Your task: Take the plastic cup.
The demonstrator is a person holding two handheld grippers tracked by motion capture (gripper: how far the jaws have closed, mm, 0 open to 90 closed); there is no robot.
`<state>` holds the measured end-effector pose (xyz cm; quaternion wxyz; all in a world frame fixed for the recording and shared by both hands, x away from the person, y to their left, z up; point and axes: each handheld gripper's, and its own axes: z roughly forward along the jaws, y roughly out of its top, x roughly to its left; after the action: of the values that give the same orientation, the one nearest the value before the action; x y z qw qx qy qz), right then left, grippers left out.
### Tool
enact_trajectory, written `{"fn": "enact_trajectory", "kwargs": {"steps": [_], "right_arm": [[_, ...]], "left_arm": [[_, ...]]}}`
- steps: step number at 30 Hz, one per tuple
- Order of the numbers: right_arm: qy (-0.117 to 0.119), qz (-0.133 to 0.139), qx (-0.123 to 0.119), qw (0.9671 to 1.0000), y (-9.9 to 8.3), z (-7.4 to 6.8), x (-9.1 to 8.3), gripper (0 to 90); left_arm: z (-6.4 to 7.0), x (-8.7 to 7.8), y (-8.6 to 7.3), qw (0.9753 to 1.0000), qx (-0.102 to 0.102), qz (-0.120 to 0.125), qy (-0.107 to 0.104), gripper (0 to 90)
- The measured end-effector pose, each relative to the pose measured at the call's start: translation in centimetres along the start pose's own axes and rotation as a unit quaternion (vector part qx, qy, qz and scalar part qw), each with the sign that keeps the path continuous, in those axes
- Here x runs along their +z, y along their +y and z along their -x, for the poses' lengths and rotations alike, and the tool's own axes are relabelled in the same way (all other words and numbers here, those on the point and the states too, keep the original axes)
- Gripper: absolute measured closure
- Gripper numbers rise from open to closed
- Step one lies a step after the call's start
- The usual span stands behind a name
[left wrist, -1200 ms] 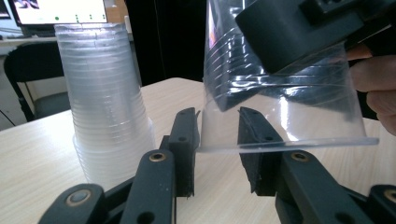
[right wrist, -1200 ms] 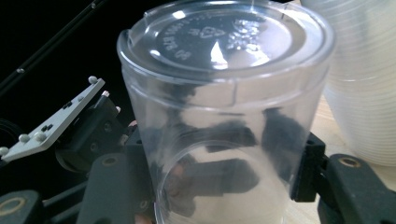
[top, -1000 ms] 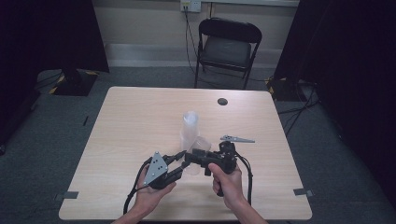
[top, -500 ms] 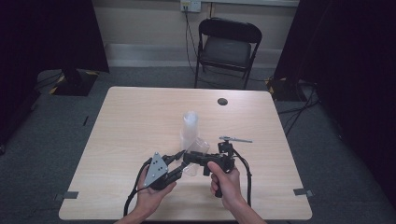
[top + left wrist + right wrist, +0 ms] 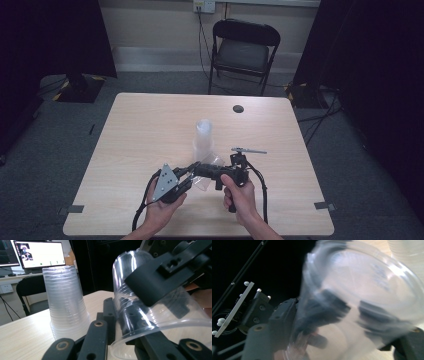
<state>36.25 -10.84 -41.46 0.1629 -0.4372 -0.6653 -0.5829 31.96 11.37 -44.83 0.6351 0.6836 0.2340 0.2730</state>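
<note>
1. A single clear cup [image 5: 209,168] is off the stack [image 5: 203,140] and held in the air just above the worktop [image 5: 135,135], near the person's edge, lying roughly on its side between the two grippers.
2. The stack stands upright on the worktop just beyond the cup, apart from it; in the left gripper view the stack [image 5: 67,305] sits left of the cup [image 5: 152,312] with a gap between them.
3. The right gripper [image 5: 200,170] is clamped on the cup: in the left gripper view one of its black jaws lies across the outside of the cup wall and another dark part shows through the plastic from inside, so it appears to pinch the wall near the rim.
4. The left gripper [image 5: 192,172] meets the cup at its open end. Its jaws stand apart in its own view, one beside the rim and one under it; whether they press the cup I cannot tell.
5. The right gripper view is blurred; the cup [image 5: 362,302] sits very close to the lens there.
6. Judged done: one cup separated from the stack and lifted clear.
7. Judged left: settling which gripper carries the cup, then setting it down on the worktop or wherever it is meant to go. No cup stands alone on the worktop yet.
</note>
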Motion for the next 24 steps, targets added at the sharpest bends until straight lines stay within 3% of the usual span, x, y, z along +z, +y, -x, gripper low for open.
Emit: {"fn": "enact_trajectory", "kwargs": {"steps": [8, 14, 24], "right_arm": [[-0.02, 0.012, -0.034, 0.9991, 0.0, -0.1, -0.2, 20.1], [-0.022, 0.015, -0.042, 0.9988, 0.0, -0.1, -0.3, 18.7], [-0.029, 0.022, -0.059, 0.9976, 0.5, -0.4, -0.9, 17.4]], "left_arm": [[-0.2, 0.0, 0.0, 0.9998, -0.017, -0.003, -0.012, 86.2], [-0.4, 0.0, 0.1, 0.9994, -0.026, -0.009, -0.022, 86.0], [-1.2, -0.1, -0.1, 0.9992, -0.036, -0.01, -0.015, 86.7]]}}
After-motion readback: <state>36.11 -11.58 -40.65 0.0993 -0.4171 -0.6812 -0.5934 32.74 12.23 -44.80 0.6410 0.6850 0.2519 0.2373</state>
